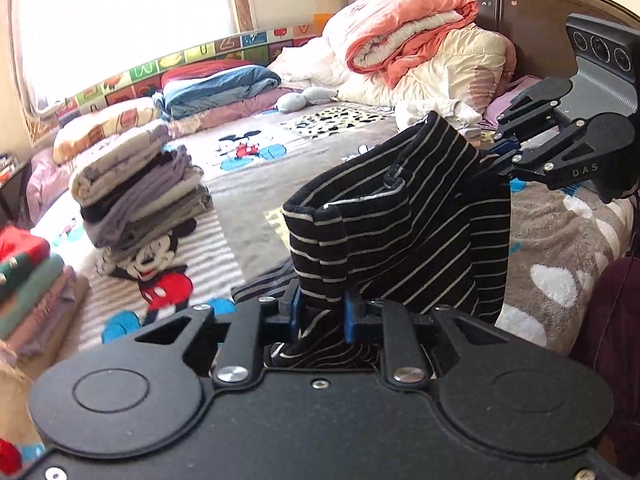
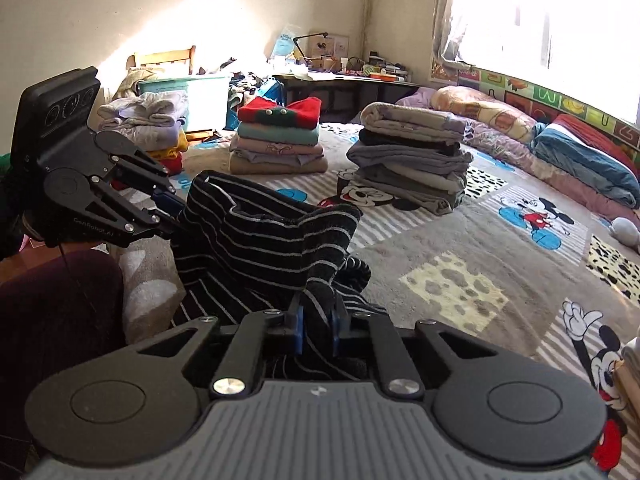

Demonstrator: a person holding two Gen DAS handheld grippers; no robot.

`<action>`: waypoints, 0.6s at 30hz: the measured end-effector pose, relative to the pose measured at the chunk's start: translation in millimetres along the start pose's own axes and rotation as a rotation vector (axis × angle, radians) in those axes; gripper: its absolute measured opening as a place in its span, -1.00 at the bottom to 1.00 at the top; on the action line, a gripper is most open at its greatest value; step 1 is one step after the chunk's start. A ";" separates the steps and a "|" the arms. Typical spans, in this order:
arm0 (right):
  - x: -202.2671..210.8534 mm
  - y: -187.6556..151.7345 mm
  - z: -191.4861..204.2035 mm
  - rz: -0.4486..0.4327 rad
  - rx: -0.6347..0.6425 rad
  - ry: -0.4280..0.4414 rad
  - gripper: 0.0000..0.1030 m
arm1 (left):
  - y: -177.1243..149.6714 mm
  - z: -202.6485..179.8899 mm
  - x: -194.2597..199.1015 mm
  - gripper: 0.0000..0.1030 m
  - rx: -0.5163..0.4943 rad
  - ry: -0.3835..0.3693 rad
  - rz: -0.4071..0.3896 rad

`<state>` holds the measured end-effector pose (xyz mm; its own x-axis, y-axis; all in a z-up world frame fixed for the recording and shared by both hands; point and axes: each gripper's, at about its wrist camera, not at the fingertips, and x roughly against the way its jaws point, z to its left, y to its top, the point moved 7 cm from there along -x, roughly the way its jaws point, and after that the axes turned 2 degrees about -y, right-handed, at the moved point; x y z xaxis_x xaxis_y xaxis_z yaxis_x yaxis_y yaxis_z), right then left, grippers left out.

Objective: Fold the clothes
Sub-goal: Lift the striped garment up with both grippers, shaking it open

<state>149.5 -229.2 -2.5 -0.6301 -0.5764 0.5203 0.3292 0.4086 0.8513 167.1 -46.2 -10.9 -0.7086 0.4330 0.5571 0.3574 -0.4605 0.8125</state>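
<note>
Both grippers pinch a black knit garment with thin white stripes. The left hand-held gripper grips one bunched edge, the right hand-held gripper another. It hangs above the cartoon-mouse bed blanket, folded piles at ten o'clock.

The desk clutter is too small to identify.

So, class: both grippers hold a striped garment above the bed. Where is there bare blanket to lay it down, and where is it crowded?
Free: the grey blanket ahead of the striped garment, between the grey folded stack and the yellow spotted patch. Crowded: the red-topped stack and the pillows under the window.
</note>
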 end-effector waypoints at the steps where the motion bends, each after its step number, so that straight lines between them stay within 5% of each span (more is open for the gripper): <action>1: 5.6 7.3 -1.5 -0.009 0.013 -0.006 -0.73 | 10.9 2.9 3.0 -0.63 -0.029 0.010 -0.011; 18: 90.6 139.1 -46.8 -0.160 0.180 -0.128 -0.74 | 157.0 24.9 63.3 -0.66 -0.331 0.096 -0.167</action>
<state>171.1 -257.7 166.3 -0.7515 -0.5541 0.3580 0.0955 0.4456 0.8901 193.5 -71.8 156.2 -0.8001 0.4556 0.3903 0.0274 -0.6222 0.7824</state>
